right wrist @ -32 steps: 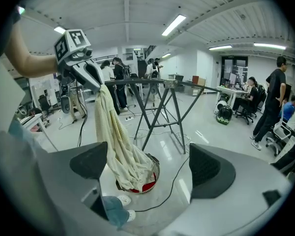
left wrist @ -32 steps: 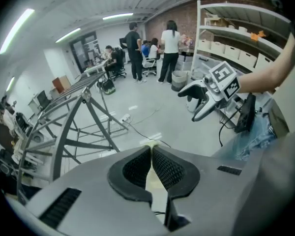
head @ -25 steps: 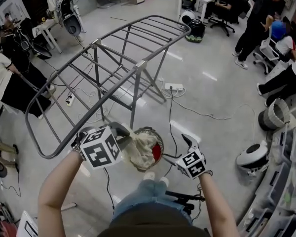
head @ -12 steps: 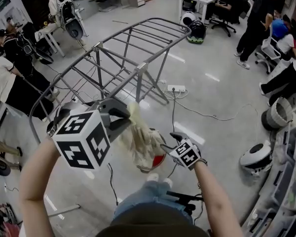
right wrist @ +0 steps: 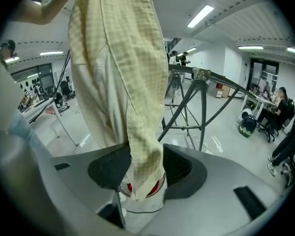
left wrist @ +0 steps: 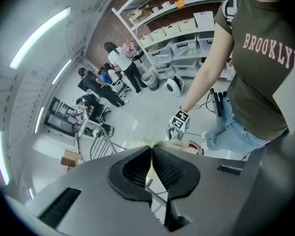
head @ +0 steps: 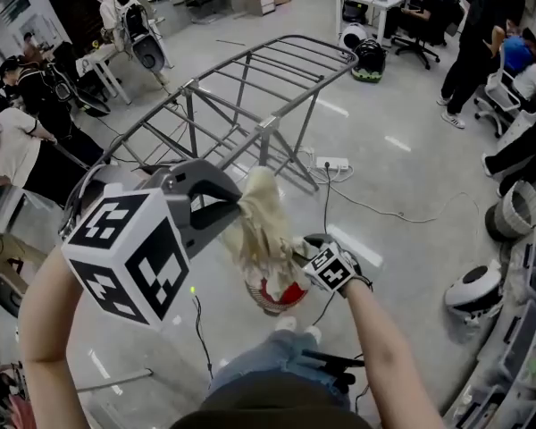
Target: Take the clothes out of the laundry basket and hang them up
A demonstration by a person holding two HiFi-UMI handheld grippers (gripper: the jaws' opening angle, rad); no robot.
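Hanging limp, a cream checked cloth (head: 263, 231) is pinched tight by the left gripper (head: 238, 206); jaws of the right gripper (right wrist: 145, 167), half open, have just been closing around it.

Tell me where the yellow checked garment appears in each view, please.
Head view: the garment hangs at the centre.
Left gripper view: the garment is a thin pale strip at the closed jaw tips.
Right gripper view: the garment fills the upper left and runs down between the jaws.
Shared landmark: the grey drying rack.
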